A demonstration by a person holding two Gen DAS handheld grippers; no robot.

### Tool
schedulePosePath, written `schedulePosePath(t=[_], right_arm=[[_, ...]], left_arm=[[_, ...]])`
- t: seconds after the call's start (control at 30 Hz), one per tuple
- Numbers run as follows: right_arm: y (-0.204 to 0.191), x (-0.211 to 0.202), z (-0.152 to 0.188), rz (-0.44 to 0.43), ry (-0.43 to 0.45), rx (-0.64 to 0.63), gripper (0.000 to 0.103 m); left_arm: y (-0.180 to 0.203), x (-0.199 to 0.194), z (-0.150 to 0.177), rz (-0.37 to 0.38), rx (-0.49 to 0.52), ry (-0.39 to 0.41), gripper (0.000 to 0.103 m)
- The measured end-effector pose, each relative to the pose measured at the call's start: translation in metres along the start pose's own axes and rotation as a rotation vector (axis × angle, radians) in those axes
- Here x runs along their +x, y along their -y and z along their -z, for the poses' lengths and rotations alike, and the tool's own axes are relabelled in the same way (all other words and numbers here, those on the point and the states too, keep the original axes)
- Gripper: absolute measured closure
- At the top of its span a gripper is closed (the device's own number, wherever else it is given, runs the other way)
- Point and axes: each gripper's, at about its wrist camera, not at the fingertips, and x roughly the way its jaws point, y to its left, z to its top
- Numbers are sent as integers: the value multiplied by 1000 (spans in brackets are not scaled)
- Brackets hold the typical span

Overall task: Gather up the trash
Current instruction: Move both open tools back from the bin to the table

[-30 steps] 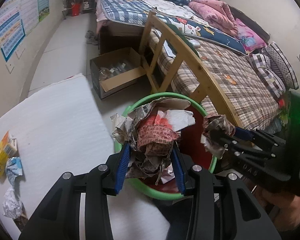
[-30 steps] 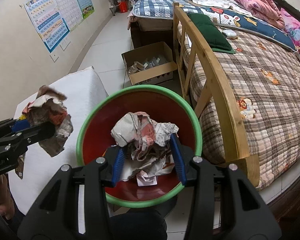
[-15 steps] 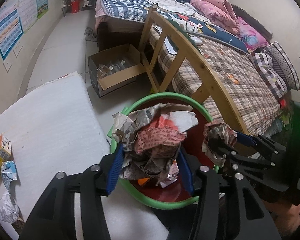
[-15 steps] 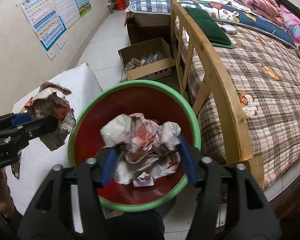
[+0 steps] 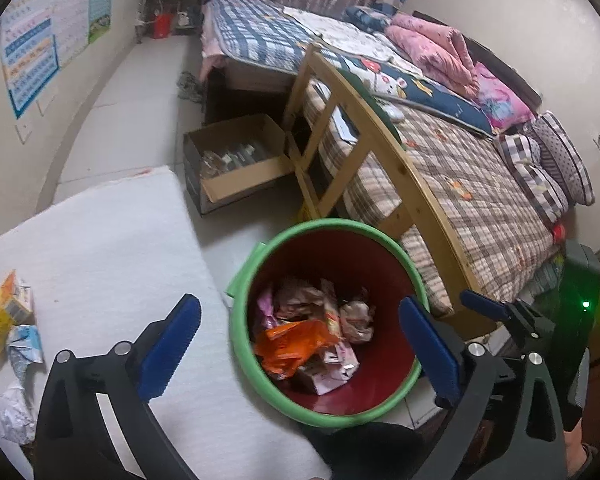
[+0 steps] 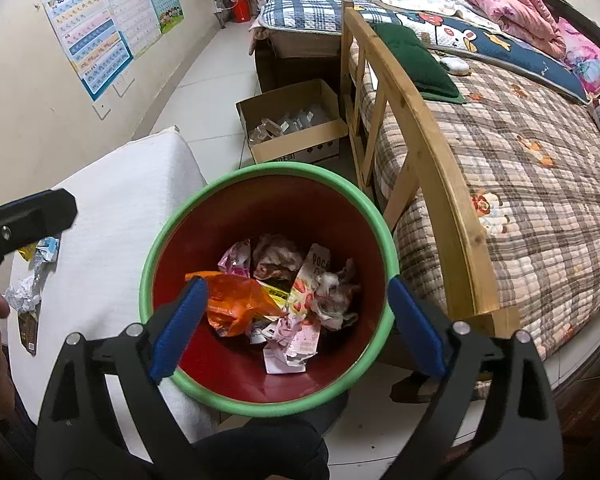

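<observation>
A red bin with a green rim (image 5: 404, 256) (image 6: 260, 170) stands on the floor between the white table and the bed. Crumpled paper wads (image 5: 356, 316) (image 6: 334, 294), an orange wrapper (image 5: 296, 340) (image 6: 236, 300) and other packets lie inside it. My left gripper (image 5: 300, 340) hovers over the bin, its jaws opening wide with nothing between the blue pads (image 5: 168, 344). My right gripper (image 6: 296, 318) is also above the bin, jaws opening, nothing held. A yellow carton (image 5: 0, 316) and crumpled wrappers (image 5: 24, 348) (image 6: 30, 292) lie on the table's left side.
The white padded table (image 5: 100, 248) (image 6: 120, 208) sits left of the bin. A wooden bed frame (image 5: 388, 152) with a plaid quilt is close on the right. An open cardboard box (image 5: 236, 164) (image 6: 296, 132) stands on the floor beyond the bin.
Both grippers opened and their crumpled paper wads dropped into the bin. The left gripper tilted slightly, showing the bin's inside.
</observation>
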Motion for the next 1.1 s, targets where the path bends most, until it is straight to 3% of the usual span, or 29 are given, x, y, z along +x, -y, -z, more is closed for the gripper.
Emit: schedulePosePath(t=[0.3, 0.8, 1.1], right_arm=[[-35, -17, 3, -21, 16, -46, 8], [-148, -30, 28, -138, 10, -195, 5], [-211, -33, 39, -198, 4, -282, 5]], left_arm=[[-42, -40, 18, -88, -45, 26, 8], [-170, -121, 97, -245, -250, 47, 8], [-229, -153, 142, -293, -335, 43, 8]])
